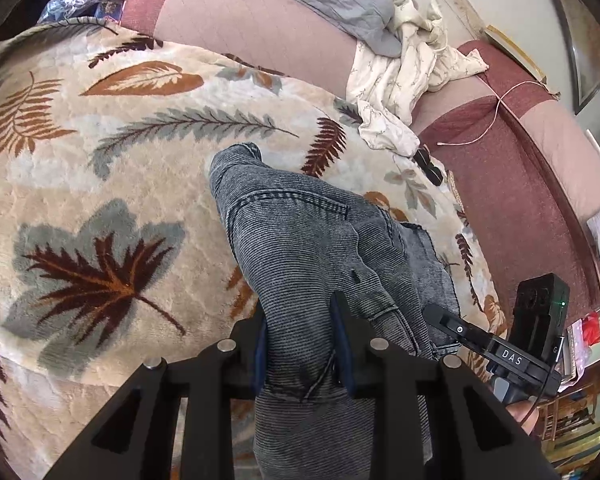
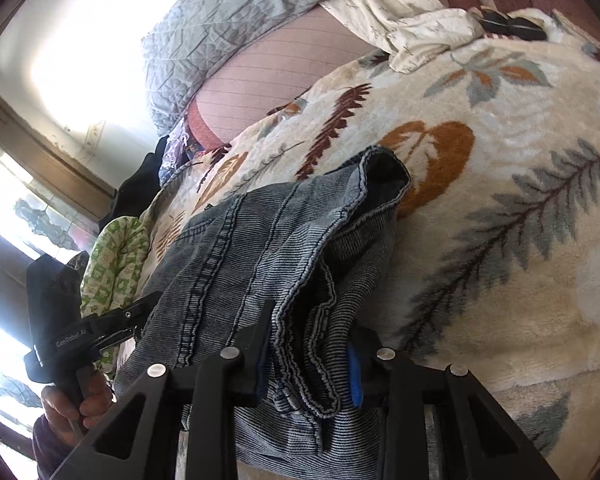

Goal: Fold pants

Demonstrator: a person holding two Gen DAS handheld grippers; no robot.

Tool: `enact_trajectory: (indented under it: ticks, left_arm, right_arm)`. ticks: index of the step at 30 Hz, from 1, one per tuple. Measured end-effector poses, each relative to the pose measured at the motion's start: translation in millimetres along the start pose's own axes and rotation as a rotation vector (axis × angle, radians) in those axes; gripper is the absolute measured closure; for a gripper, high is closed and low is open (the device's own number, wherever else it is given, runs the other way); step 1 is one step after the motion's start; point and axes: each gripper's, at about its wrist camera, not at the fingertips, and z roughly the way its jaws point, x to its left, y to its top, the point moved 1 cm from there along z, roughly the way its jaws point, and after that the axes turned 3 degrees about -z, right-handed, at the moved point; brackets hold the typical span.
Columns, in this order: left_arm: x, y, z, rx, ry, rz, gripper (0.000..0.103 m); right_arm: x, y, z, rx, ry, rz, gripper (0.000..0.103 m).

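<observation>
- Holding the pants [image 1: 300, 248] up, your left gripper [image 1: 302, 344] pinches the cloth tight.
- Your right gripper [image 2: 312, 356] squeezes the bunched edge, so both ends lift together.

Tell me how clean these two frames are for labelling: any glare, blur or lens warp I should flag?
Left wrist view: evenly lit and sharp, pants and leaf-print blanket crisp, though fisheye bends the sofa edge and blackens the corners. Right wrist view: the window at upper left is blown out to white, the pants stay readable, and the same bulging distortion applies.
</observation>
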Motion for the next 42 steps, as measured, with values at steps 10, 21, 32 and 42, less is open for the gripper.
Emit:
enact_trajectory:
  ticks: [10, 21, 32, 42]
  left_arm:
    - [8.3, 6.1, -23.3, -0.037, 0.038, 0.011, 0.073]
    - [33.1, 15.0, -44.3, -0.093, 0.123, 0.006, 0.073]
    - [71.5, 3.3, -30.1, -0.068, 0.201, -0.083, 0.063]
    - [68.1, -9.3, -47.3, -0.108, 0.3, -0.027, 0.042]
  right_arm:
    - [28.6, 0.7, 3.8, -0.025, 0.015, -0.054, 0.072]
    - [64.6, -0.9, 26.1, -0.076, 0.063, -0.092, 0.072]
    - [70.2, -12.2, 56.1, 0.001, 0.017, -0.11, 0.069]
    - [71.7, -12.8, 51.8, 0.019, -0.065, -0.15, 0.053]
